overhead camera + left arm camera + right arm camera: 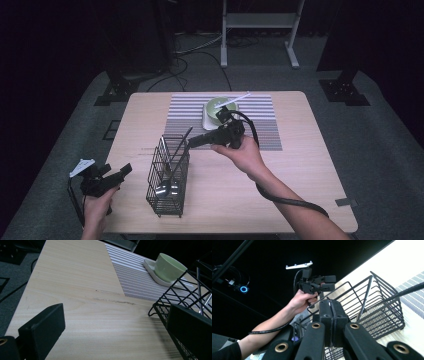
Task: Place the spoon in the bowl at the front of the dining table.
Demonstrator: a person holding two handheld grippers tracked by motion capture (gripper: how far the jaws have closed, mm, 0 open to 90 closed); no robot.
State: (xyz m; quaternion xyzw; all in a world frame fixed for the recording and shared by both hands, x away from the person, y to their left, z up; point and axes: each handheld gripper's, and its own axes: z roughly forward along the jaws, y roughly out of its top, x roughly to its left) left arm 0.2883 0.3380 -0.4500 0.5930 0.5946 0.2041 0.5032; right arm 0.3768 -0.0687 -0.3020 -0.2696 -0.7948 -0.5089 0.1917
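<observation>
- Black wire basket (167,182) stands upright at lower centre-left of the high view, on the wooden surface (300,165). It holds a metal spoon (167,189) and a dark thin handle (181,147) that leans out over its upper right rim.
- Right gripper (192,141) sits at the basket's top edge, just beside that handle. Its jaws are pressed together with nothing visible between them in the right gripper view (331,307), and the handle (412,290) passes off to the right of them.
- Left gripper (127,169) hovers at lower left, apart from the basket, jaws spread wide and empty (115,320).
- Step looks like working the dark handle at the basket. Shut jaws can't take it, so spread them first, line them up across the handle above the rim, then pinch.
- Keep clear of the wires, since a snag would likely tip the light basket. The left gripper could steady the near wall (175,297).
- Lift along the handle's lean, not sideways.
- Green bowl (216,106) on a white plate (205,119) sits on the striped mat (260,120) behind; keep the cable off it.
</observation>
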